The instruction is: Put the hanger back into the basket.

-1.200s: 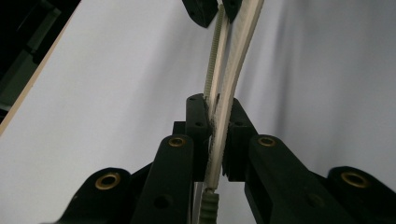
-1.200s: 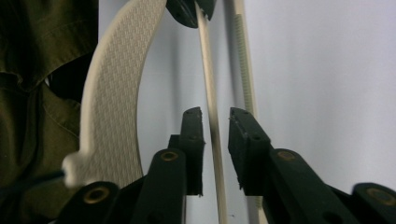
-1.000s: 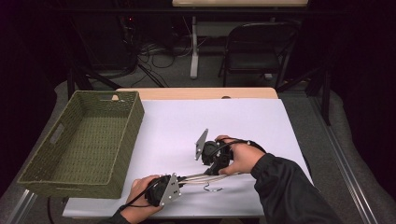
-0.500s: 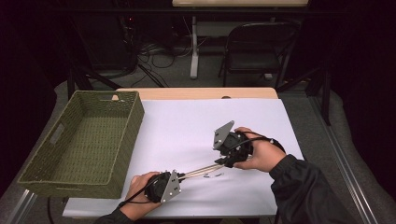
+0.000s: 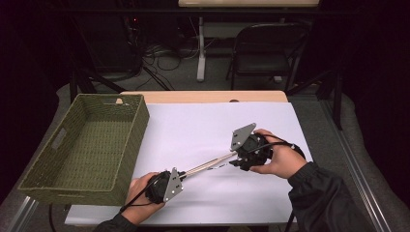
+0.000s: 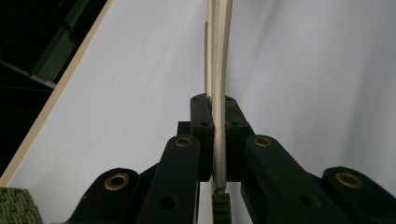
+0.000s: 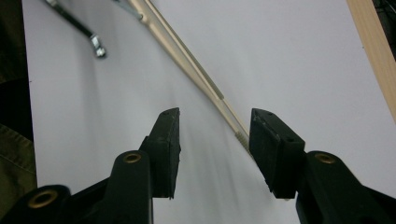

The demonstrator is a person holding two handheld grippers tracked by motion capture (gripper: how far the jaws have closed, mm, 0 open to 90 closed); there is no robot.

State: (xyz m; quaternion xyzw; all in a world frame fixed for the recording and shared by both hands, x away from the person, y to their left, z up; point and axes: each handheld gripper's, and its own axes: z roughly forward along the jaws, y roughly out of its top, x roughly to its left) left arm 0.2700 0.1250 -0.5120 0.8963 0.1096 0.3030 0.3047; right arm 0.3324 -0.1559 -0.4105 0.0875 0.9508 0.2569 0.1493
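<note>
1. Chopsticks (image 5: 209,166) lie low over the white table (image 5: 193,130), between my hands, right of the basket (image 5: 87,145).
2. My left tool (image 6: 214,140) is clamped on their near end, to keep the pair together.
3. My right tool (image 7: 212,140) has just been opening; its jaws straddle the tips (image 7: 240,137) without pressing.
4. A small metal piece (image 7: 95,44) is cut off; I cannot identify it.
</note>
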